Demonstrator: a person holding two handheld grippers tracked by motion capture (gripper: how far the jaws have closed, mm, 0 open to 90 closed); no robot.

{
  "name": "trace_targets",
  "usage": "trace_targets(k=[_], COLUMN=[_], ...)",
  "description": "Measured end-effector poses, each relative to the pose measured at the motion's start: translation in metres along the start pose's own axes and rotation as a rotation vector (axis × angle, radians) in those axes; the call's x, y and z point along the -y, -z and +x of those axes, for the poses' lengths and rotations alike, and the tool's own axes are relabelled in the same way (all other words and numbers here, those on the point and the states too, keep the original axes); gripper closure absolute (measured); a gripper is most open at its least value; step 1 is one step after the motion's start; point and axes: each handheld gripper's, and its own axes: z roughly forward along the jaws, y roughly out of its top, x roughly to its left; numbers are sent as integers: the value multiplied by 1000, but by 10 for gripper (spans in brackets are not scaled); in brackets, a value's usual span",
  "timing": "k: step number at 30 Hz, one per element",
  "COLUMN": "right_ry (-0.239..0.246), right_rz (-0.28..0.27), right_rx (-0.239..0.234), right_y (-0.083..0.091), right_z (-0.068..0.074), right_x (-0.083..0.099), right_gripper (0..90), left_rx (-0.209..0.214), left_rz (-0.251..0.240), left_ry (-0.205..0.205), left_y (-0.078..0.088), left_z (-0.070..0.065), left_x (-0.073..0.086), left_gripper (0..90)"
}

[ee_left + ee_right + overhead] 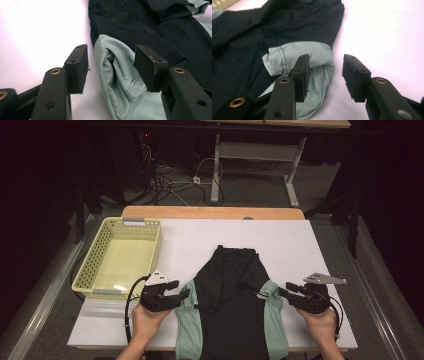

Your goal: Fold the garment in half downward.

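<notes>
Black-and-mint garment (pixel 230 305), one, lies between two grippers, left (pixel 184 293) and right (pixel 283 290), jaws apart.

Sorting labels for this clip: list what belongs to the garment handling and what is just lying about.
In the job: black and mint-green garment; left gripper; right gripper, both open at its sleeve folds.
Lying about: pale yellow perforated basket; floor cables.

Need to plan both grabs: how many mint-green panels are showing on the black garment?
2. One mint-green panel lies at the garment's left edge by the left gripper; the other at its right edge by the right gripper. Folds may hide more.
</notes>
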Motion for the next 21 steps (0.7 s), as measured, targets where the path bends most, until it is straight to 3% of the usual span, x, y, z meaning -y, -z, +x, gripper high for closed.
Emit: trace_targets(k=[6,11,14,21], right_ry=[-16,54,77,85], right_rz=[-42,-35,-25,47], right_rx=[-20,-25,-18,-3], right_y=[0,-3,-8,-31], right_z=[0,8,7,0], right_x=[-7,-19,-25,-41], right_gripper=[540,535,524,503], left_rx=[-15,-18,1,6], left_rz=[-8,-7,-7,84], left_ry=[-2,-17,-9,-5], left_y=[4,2,-1,-29], left_z=[-1,-5,-6,0], left_x=[-5,-16,-27,-56], left_gripper=[426,412,391,365])
